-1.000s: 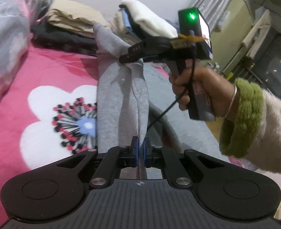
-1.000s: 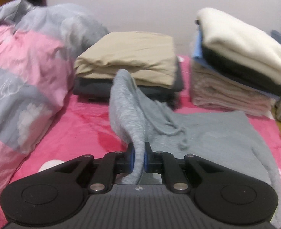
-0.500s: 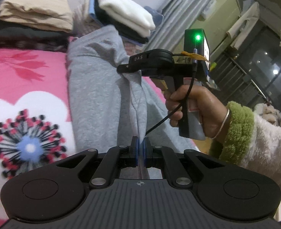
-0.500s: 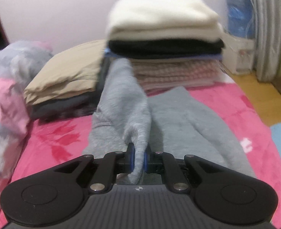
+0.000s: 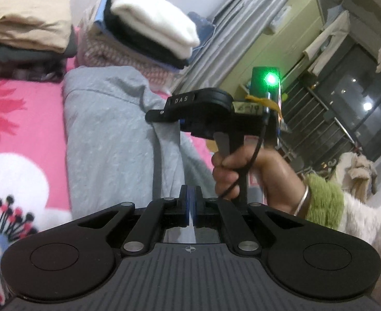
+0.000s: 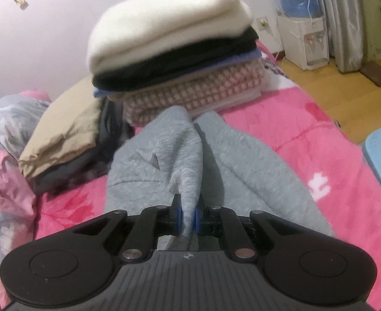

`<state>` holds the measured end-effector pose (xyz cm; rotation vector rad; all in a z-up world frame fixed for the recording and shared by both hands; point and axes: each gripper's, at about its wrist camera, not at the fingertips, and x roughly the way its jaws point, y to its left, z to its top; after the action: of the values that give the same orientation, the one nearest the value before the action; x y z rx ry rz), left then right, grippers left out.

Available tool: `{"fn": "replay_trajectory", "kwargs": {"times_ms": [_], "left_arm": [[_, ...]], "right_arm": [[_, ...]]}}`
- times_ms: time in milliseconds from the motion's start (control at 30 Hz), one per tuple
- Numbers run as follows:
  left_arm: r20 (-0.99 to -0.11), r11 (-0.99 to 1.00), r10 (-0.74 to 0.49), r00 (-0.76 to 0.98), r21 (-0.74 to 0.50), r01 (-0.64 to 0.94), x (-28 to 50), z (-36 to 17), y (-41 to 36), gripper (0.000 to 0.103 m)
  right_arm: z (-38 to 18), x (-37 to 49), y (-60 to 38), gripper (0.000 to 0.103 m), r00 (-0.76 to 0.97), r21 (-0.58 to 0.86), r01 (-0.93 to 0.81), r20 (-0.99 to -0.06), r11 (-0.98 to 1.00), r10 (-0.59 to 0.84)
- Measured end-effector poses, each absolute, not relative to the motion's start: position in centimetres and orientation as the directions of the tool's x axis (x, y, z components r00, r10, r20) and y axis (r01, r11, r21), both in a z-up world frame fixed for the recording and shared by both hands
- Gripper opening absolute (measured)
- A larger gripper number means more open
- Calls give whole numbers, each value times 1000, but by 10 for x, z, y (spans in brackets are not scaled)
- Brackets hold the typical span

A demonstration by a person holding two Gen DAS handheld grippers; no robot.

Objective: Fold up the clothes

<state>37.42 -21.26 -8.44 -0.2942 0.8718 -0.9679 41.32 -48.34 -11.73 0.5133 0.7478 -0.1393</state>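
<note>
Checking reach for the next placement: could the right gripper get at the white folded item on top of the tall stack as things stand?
Probably not yet. The right gripper has its jaws shut on the grey garment, so it is occupied. The path itself looks free: the white folded item sits uncovered atop the stack straight ahead.

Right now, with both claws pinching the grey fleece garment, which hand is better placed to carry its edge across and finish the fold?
Probably the right claw: it holds a raised ridge of the grey fleece garment over flat cloth. The left claw pinches a thin edge nearer the person.
</note>
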Motion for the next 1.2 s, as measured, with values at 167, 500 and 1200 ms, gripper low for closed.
{"fn": "replay_trajectory", "kwargs": {"times_ms": [167,500,1200], "left_arm": [[-544,579,-796,265,-556,597,371,-89,-217,0],[-684,719,-655,322,-434,543,363,-95,-184,2],[-786,877,-470,402,-363,315,339,-78,-53,6]], "right_arm": [[-129,416,-495,9,718,392,325,-695,861,46],[-150,422,-501,11,674,376,343,-737,861,54],[-86,320,-462,43,744,393,445,-662,805,-88]]}}
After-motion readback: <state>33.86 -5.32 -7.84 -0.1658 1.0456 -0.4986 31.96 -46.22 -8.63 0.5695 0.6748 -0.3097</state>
